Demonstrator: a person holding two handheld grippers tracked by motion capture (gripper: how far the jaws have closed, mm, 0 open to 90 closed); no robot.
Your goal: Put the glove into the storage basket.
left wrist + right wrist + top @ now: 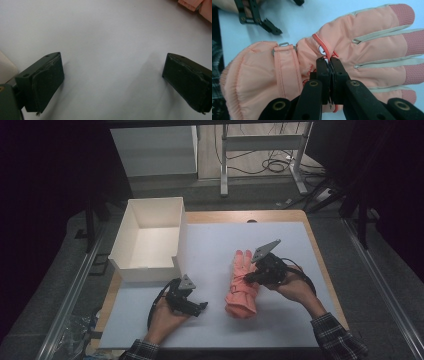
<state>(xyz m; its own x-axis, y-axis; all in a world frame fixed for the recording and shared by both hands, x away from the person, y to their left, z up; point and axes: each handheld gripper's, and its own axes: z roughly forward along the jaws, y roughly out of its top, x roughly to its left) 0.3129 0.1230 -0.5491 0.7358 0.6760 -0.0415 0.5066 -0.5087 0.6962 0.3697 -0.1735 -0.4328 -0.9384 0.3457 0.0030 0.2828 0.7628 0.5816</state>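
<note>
Right gripper (pixel 329 62) clenched on glove (pixel 294 60) back, pinching fabric; left gripper (pixel 112 80) released, glove apart.

The left gripper (pixel 112 85) looks down on a pale sheet (pixel 107 37) that covers the table. Its two black jaws rise from the bottom corners and stand wide apart, with bare sheet between them. Each pad (pixel 48 82) looks worn along its edges. In the top right corner lies a bit of a pink glove (pixel 197 6), well apart from the jaws. A cream edge shows at the left border.
</note>
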